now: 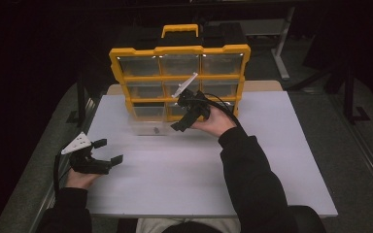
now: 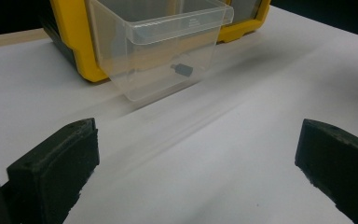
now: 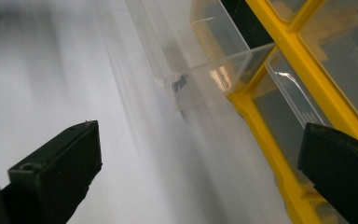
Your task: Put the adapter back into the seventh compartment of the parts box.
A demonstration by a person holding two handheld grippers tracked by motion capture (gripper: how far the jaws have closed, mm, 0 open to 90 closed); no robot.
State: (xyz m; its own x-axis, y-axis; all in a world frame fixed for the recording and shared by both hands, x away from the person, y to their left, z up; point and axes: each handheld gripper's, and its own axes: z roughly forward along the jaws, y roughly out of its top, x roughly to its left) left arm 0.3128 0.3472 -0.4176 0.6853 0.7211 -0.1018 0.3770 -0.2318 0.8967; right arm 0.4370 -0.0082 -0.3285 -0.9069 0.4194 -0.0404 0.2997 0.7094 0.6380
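Right gripper [image 1: 187,114], jaws wide, holds nothing beside the clear bin [image 1: 148,127]; left gripper [image 1: 108,151] likewise released.

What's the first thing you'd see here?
A big yellow box of clear drawers stands at the far edge of the white table. One clear bin is out on the table in front of it, with a small dark part inside. The right tongs hover open nearby.

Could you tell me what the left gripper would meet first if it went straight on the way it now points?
Probably the clear plastic bin standing in front of the yellow organizer. The left gripper is open, with only bare white table before it, though depth is hard to judge.
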